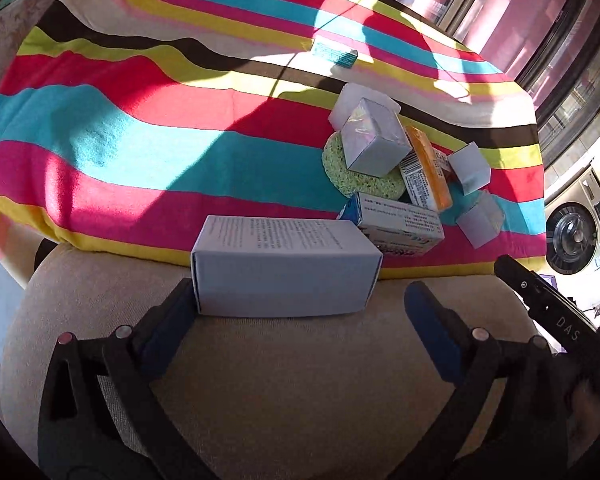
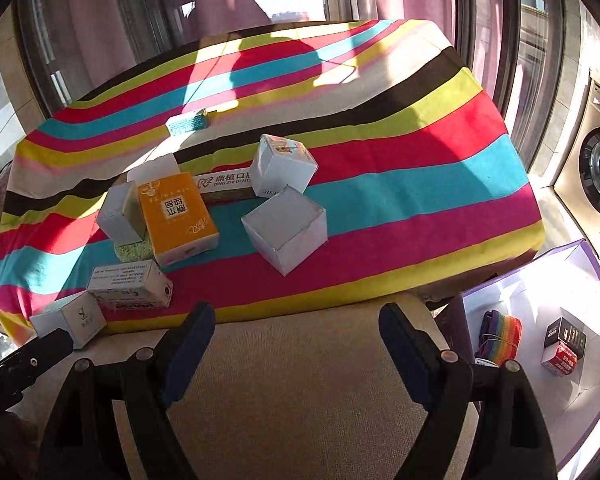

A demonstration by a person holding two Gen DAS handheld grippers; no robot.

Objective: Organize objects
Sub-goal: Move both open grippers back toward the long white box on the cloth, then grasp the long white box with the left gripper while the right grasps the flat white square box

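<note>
Beyond the fingers point(image 2: 188, 340): four white boxes point(image 2: 120, 212) point(image 2: 282, 164) point(image 2: 286, 228) point(image 2: 70, 318), one orange box point(image 2: 176, 216), one teal box point(image 2: 188, 122), one printed box point(image 2: 130, 286), one long box point(image 2: 224, 184) and one sponge point(image 2: 134, 250). Right of the fingers: one rainbow roll point(image 2: 502, 334).

Both wrist views look steeply down, close, sharing the striped cloth point(image 1: 140, 128).

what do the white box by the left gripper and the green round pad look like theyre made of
White box: apparently thin matte cardboard, with crisp folded edges and printed text on top. Green round pad: probably sponge or coarse foam, judging by its pitted, speckled surface.
</note>
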